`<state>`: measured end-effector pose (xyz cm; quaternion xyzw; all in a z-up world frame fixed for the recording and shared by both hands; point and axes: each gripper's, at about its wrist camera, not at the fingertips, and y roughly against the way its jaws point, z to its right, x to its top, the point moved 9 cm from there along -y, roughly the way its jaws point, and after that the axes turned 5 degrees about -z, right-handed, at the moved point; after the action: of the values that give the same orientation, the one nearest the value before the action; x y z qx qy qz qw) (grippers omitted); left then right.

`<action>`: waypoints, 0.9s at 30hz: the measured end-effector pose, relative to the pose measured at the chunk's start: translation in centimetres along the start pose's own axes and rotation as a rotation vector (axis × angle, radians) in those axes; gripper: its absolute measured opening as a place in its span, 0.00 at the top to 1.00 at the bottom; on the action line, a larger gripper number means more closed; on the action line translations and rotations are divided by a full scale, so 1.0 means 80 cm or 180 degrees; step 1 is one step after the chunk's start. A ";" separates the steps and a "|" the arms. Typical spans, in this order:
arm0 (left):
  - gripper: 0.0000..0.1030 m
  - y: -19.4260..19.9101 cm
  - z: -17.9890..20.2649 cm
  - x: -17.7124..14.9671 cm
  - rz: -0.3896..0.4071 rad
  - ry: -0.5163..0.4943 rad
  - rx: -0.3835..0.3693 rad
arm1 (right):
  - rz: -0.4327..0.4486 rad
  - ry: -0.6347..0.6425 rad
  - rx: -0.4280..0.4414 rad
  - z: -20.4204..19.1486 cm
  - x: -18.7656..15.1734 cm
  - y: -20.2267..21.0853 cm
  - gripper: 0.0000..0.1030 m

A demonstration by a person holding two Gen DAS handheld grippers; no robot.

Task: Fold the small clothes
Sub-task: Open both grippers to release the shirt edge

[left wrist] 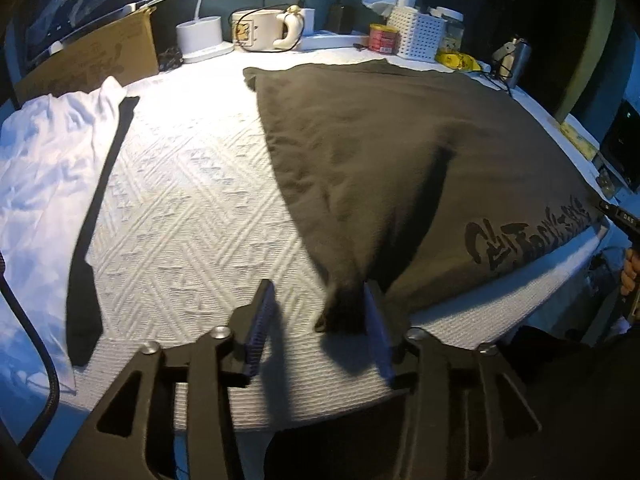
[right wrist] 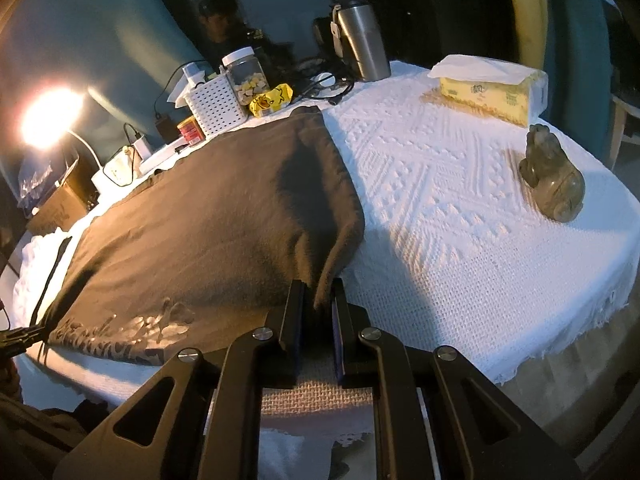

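Shirt: a dark shirt (left wrist: pixel 380 152) lies spread on the white-covered counter (left wrist: pixel 192 208), printed end nearest.
Left hand-held gripper (left wrist: pixel 316 312): jaws parted, one corner lying loose between them, apparently let go.
Right hand-held gripper (right wrist: pixel 318 312): clenched on the opposite corner, likely keeping that edge taut.
Beside it: white clothing (left wrist: pixel 44 168), apparently waiting.

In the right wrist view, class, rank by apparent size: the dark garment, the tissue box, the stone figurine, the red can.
1. dark garment, by far the largest.
2. tissue box.
3. stone figurine; it is nearer the camera, so its rank against the box is unsure.
4. red can, smallest.
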<state>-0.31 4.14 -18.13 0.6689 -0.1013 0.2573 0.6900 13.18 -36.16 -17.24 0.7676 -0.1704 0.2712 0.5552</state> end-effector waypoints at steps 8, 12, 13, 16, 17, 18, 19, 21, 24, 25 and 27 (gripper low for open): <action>0.47 0.008 -0.005 0.014 0.0086 0.0075 0.0013 | -0.0082 -0.0061 0.0000 0.001 0.001 0.000 0.88; 0.47 0.013 -0.009 0.026 0.0167 0.0068 0.0064 | -0.0142 -0.0099 -0.0040 0.001 0.001 0.000 0.87; 0.47 0.014 -0.010 0.030 0.0185 0.0063 0.0087 | -0.0154 -0.0121 -0.0064 0.001 0.001 0.001 0.84; 0.47 0.012 -0.017 0.043 0.0240 0.0128 0.0063 | -0.0154 -0.0134 -0.0227 0.006 0.004 0.006 0.72; 0.47 0.010 -0.020 0.048 0.0258 0.0161 0.0057 | -0.0154 -0.0151 -0.0248 0.008 0.005 0.007 0.70; 0.47 0.008 -0.021 0.053 0.0267 0.0190 0.0050 | -0.0150 -0.0179 -0.0282 0.011 0.006 0.010 0.64; 0.47 0.005 -0.023 0.060 0.0267 0.0225 0.0030 | -0.0135 -0.0206 -0.0328 0.014 0.007 0.014 0.57; 0.47 0.003 -0.022 0.069 0.0287 0.0251 -0.0022 | -0.0102 -0.0248 -0.0390 0.019 0.009 0.023 0.56; 0.47 0.002 -0.018 0.087 0.0367 0.0199 -0.0092 | -0.0066 -0.0311 -0.0499 0.026 0.013 0.040 0.55; 0.47 0.001 -0.017 0.091 0.0392 0.0181 -0.0108 | -0.0060 -0.0327 -0.0540 0.028 0.014 0.047 0.55; 0.47 -0.002 -0.017 0.098 0.0415 0.0169 -0.0131 | -0.0062 -0.0344 -0.0605 0.030 0.015 0.056 0.55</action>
<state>6.08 7.17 -14.57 0.6395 -0.1316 0.3172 0.6878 12.16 -39.85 -13.66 0.7266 -0.2176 0.2065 0.6180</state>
